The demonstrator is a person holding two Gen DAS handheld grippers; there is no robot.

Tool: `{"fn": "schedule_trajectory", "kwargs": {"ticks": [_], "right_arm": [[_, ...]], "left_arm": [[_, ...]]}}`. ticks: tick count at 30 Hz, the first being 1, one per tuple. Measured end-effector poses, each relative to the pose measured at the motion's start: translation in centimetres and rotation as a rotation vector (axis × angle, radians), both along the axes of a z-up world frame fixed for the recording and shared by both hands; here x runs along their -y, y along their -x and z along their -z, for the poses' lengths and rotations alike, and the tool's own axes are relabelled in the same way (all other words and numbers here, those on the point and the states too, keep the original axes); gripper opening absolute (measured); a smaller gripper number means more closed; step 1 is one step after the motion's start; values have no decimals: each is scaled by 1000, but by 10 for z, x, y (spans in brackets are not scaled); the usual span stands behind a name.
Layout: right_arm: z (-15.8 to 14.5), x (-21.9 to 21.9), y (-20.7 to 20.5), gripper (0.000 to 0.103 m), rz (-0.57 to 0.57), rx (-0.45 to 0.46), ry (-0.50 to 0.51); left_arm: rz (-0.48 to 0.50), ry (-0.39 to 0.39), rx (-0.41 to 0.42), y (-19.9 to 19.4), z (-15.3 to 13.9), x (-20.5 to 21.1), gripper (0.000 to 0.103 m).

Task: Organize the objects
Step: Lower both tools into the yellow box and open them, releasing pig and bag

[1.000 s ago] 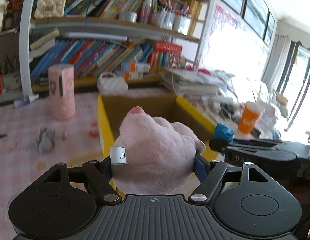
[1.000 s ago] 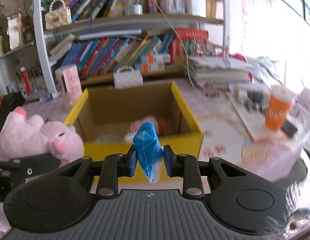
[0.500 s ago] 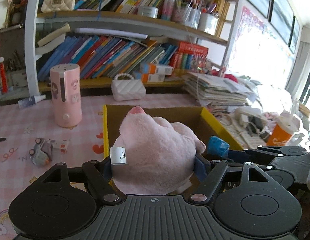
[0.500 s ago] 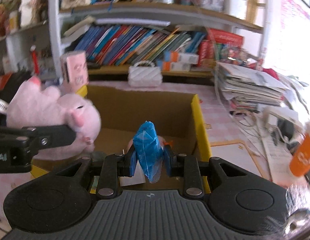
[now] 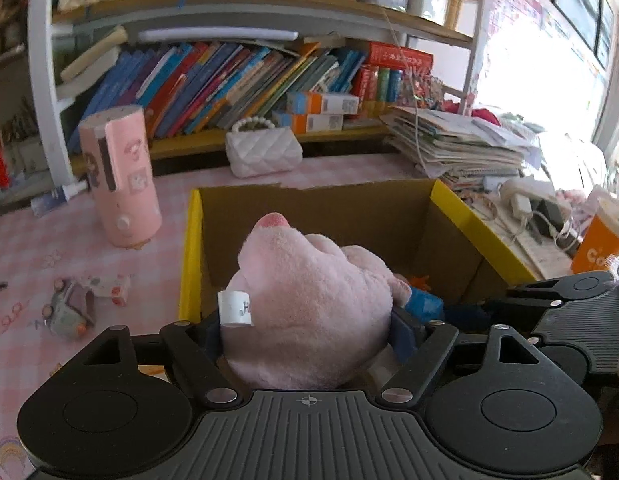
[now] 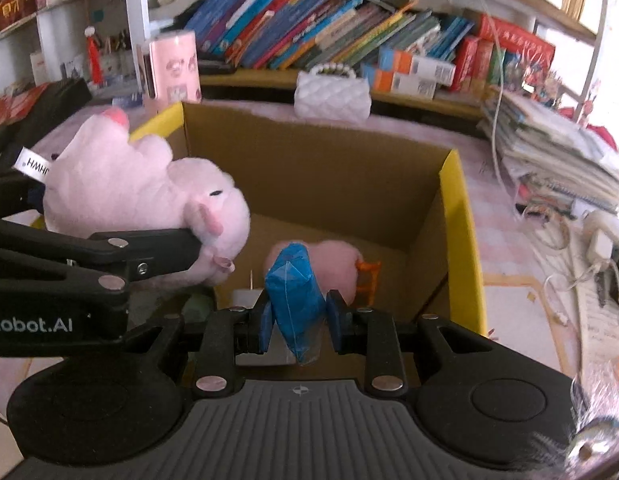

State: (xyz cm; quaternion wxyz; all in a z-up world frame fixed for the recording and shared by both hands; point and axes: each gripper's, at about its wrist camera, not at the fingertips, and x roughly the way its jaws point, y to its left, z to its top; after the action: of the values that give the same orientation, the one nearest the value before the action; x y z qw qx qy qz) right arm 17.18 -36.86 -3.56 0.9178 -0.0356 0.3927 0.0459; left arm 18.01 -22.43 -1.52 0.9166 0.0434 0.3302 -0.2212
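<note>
I have the pink plush pig (image 5: pixel 309 312) between the pads of my left gripper (image 5: pixel 309 332), hanging over the near-left corner of the yellow-edged cardboard box (image 6: pixel 461 216). Those jaws are opening with the pig between them, its flanks against both pads. My right gripper (image 6: pixel 297 316) is pinched tight on a small blue wrapped packet (image 6: pixel 295 300), poised above the box floor.

My worry is the pig: from the right wrist it sits at nine o'clock, its rump out over the box's left wall, so as the grip slackens it could tip outward onto the pink checked tablecloth (image 5: pixel 37 256). The grippers are also close together; a careless swing could knock them. Another pink plush (image 6: pixel 333 264) and an orange piece (image 6: pixel 367 280) already lie directly under the packet.
</note>
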Motion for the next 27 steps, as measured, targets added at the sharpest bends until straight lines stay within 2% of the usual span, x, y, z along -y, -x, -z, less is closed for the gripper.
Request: {"fn": "schedule_trajectory", "kwargs": {"ticks": [3,12,15,17,19,20,27], "right_arm": [[7,6,-4,25,11,-48,-49],[7,5,-5,26,21,-47,-41],[6,4,-4,29,24,-44,-32],[5,2,-1,37,30,-32,-24],[1,1,3,50,24,-6,-23],[-2,-1,6,52,21,12,-15],[-19,-6,25,53,47,100,-4]], "left_arm": [[12,-4,-8,-3,4,4,81],[12,-19,-3,-6,5,8,84],[7,-4,0,-3,4,6,85],[8,9,26,2,1,3,86],[8,21,56,7,-5,0,91],[10,28,70,10,-7,-1,91],[-16,76,126,31,-26,-16,91]]}}
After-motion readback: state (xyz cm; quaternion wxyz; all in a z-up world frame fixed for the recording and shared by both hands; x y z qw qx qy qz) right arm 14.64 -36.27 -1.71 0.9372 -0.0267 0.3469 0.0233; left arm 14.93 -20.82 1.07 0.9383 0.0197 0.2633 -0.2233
